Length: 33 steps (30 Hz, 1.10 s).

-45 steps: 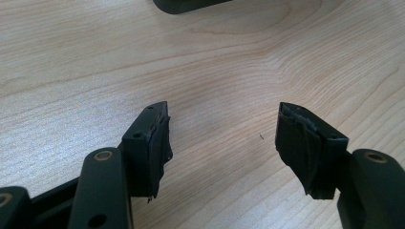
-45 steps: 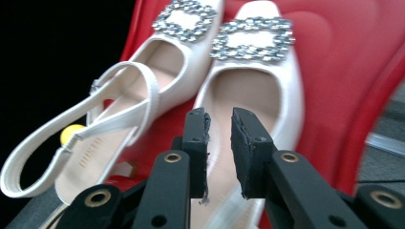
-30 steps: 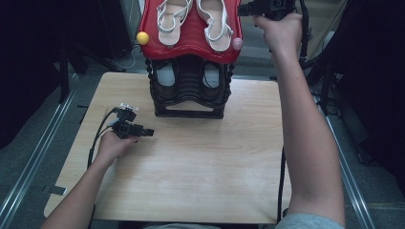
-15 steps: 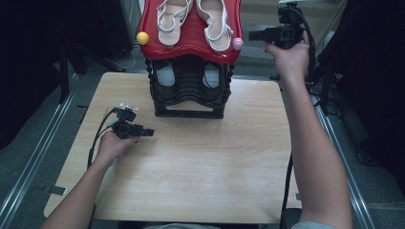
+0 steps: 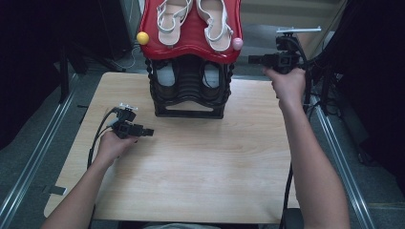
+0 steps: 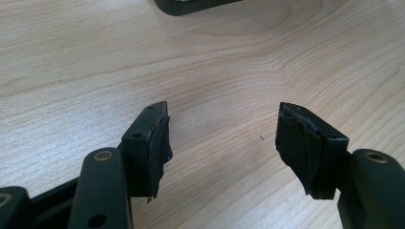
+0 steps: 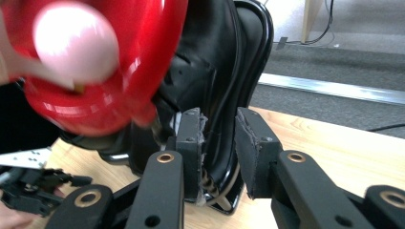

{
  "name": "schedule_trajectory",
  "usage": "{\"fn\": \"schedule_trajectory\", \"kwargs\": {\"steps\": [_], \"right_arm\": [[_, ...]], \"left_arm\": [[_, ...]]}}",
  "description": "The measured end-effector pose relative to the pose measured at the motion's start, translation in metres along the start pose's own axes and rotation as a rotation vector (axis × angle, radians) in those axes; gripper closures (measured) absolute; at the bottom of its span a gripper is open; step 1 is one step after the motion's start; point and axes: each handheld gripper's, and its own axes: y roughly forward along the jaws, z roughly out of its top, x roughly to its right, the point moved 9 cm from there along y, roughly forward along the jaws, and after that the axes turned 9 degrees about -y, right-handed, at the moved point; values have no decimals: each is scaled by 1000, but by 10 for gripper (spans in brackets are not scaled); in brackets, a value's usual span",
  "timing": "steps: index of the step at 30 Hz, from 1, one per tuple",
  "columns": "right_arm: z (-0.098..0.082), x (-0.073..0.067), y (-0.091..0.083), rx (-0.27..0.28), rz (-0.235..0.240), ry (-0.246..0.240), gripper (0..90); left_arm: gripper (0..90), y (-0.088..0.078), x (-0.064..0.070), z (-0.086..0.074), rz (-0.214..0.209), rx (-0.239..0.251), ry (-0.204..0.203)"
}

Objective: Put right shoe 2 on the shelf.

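Right tongs [image 5: 252,59] lower, beside rack [image 5: 189,90]

Red tray [image 5: 190,42] w/ white sandals [image 5: 173,21], black rack [image 5: 189,90].

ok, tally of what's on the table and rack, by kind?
Shoe rack: 1
Red tray: 1
White sandals: 2
Knobs, one yellow, one pink: 2
Dark shoes in the rack: at least 2
Total: 8

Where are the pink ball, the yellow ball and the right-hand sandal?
pink ball [image 5: 237,43], high view, its middle.
yellow ball [image 5: 142,37], high view, its middle.
right-hand sandal [image 5: 213,21], high view, its strap.
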Motion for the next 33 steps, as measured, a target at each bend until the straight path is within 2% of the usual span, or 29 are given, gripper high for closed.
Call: {"fn": "schedule_trajectory", "kwargs": {"steps": [11,20,33], "right_arm": [[-49,1,11,-26,27,41,733],[-86,-2,24,-60,49,50,736],[-134,-12,40,-84,104,70,728]], "left_arm": [[368,1,1,0,0,6,0],[368,1,1,0,1,2,5],[367,1,1,0,0,4,7]]}}
